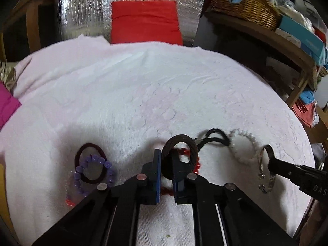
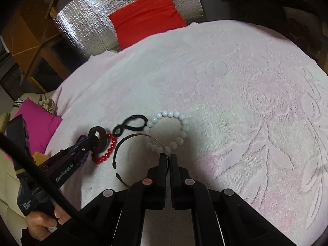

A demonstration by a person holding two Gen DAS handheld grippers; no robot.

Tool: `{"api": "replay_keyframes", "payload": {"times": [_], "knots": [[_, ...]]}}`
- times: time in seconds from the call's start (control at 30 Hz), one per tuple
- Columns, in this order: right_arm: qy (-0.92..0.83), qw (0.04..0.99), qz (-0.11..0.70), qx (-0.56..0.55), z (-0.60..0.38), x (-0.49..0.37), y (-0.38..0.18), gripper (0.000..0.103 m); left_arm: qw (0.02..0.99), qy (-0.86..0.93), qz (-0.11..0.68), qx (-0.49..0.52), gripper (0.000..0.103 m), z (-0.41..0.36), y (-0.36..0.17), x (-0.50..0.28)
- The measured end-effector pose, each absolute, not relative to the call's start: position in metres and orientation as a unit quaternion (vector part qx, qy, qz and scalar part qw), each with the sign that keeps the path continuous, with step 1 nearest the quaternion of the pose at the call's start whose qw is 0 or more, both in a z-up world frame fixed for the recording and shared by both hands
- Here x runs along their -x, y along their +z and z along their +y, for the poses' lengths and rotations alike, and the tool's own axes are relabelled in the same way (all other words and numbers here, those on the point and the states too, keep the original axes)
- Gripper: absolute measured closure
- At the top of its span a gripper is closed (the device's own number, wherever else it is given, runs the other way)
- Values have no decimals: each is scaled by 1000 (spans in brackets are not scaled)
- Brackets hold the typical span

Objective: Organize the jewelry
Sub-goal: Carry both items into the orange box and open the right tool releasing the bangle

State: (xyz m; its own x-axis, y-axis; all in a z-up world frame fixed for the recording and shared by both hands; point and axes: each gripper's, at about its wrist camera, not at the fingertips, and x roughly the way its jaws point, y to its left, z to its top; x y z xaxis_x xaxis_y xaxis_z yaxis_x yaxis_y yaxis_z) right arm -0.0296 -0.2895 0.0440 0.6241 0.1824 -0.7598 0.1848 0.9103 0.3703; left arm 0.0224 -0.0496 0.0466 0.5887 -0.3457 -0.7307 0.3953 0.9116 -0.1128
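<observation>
the left gripper [image 1: 165, 162] fingers clamp a stiff dark ring [image 1: 180, 155] beside the white bead bracelet [image 2: 170, 131], while the right gripper [image 2: 169, 160] pinches a thin, springy open bangle [image 2: 131, 141] (likely slippery; best gripped mid-band).

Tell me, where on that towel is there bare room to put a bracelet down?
The towel lies bare beyond and right of the white bead bracelet, up toward the red cushion. It is crowded near the grippers: red beads, black cord, purple beads.
</observation>
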Motion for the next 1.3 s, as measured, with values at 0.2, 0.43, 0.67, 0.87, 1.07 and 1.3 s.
{"api": "replay_keyframes", "payload": {"times": [0.2,0.43,0.67,0.87,1.07,1.3], "knots": [[16,890,403,-214,-287,41,58,99,909,-177,374,-49,94,-29,79,5],[71,899,375,-212,-251,44,71,99,929,-63,364,-17,94,42,111,54],[137,902,361,-193,-191,58,81,99,940,21,339,32,94,123,138,117],[190,896,368,-161,-117,69,85,99,933,72,350,36,94,190,139,154],[250,883,375,-131,-29,77,99,99,915,109,385,59,94,244,106,183],[302,866,395,-47,84,74,112,99,895,123,418,90,94,287,69,200]]}}
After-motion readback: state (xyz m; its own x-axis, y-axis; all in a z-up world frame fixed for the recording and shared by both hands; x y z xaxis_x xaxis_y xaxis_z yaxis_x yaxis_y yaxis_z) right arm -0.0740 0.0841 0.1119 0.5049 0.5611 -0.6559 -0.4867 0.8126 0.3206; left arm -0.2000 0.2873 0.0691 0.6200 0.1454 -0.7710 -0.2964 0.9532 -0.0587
